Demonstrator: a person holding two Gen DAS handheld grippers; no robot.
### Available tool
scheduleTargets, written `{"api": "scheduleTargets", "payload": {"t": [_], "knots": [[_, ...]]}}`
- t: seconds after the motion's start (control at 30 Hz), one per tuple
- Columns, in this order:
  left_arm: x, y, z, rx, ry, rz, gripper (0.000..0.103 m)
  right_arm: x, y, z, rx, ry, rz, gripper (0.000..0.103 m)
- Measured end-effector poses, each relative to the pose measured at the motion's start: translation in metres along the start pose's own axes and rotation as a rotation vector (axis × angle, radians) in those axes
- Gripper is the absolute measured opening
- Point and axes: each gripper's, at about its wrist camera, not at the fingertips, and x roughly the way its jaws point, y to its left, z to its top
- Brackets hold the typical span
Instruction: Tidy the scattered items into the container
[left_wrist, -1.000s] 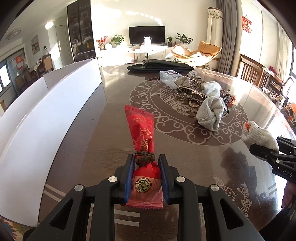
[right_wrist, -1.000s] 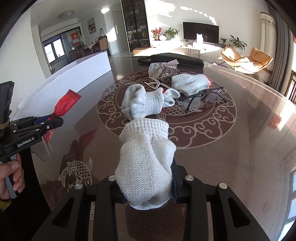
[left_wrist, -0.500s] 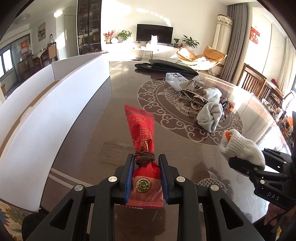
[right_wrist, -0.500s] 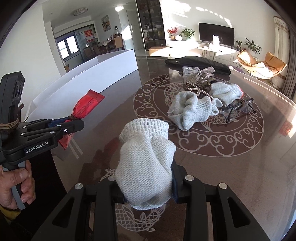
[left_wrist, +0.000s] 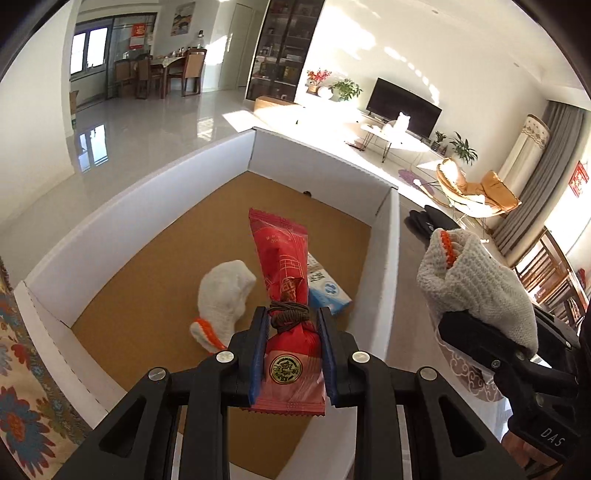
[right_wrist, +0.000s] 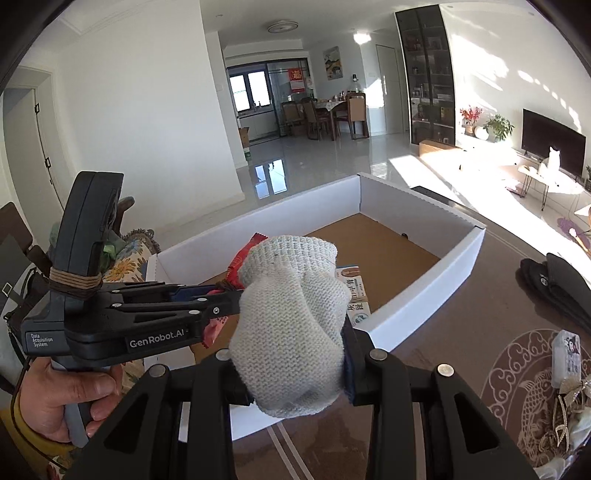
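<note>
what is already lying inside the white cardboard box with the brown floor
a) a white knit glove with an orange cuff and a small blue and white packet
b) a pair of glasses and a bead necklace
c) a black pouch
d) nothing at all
a: on the white cardboard box's brown floor lie the white knit glove with an orange cuff and the small blue and white packet.

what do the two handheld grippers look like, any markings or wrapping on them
Both are matte black plastic with silver screws and blue pads inside the fingers. The left gripper has white "GenRobot.AI" and "Data Acquisition System" lettering, plus a brown cord wrapped around its upright handle. The right gripper shows "DAS" in white.
</note>
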Motion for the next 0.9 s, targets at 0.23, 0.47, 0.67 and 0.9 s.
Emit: {"api": "scheduleTargets", "payload": {"t": [0.23,0.47,0.67,0.9], "knots": [[0.069,0.054,0.02,-0.091,0.224,0.065,0.028,0.12,0.007,0.015,0.072,0.275,0.031,0.049],[0.066,0.054,0.022,-0.141,0.197,0.094,0.102,0.127,0.004,0.011,0.09,0.253,0.047,0.07],[0.07,0.055,0.024,-0.124,0.204,0.177,0.102,0.133,0.03,0.011,-0.152,0.214,-0.063,0.07],[0.063,0.07,0.026,-0.119,0.178,0.237,0.102,0.138,0.06,0.013,-0.341,0.157,-0.184,0.07]]}}
